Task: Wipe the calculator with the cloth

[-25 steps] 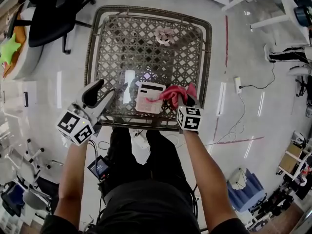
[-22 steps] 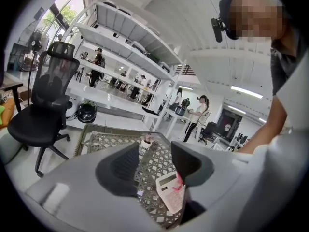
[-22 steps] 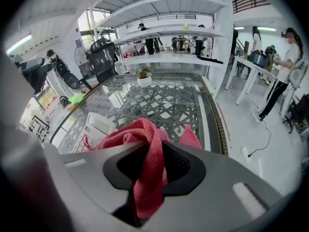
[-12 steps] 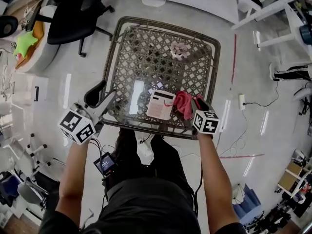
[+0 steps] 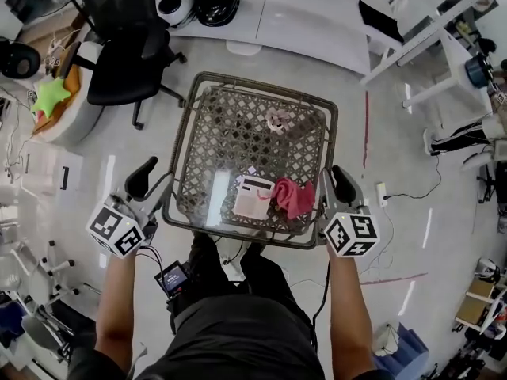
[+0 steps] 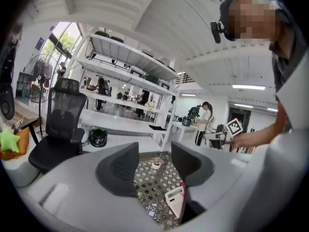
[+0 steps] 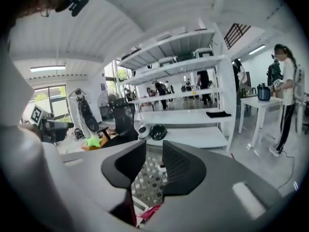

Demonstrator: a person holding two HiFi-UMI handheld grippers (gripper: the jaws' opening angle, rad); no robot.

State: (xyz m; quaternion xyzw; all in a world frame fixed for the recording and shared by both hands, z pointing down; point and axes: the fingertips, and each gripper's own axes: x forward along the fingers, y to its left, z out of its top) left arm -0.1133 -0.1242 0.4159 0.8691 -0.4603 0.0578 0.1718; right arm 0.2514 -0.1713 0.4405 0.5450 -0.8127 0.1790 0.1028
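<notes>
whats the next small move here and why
Probably lower the right tool to the pink cloth and close on it. The cloth lies loose on the table, against the calculator, on the right tool's side. Both that tool and the left tool are open, empty and held off the table's near corners, with the right one nearer the cloth.

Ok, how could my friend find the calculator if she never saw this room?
Find the square wicker table in the middle of the floor. By its edge nearest the person lies the calculator. It is the flat white rectangle, while the cloth beside it is crumpled and pink.
</notes>
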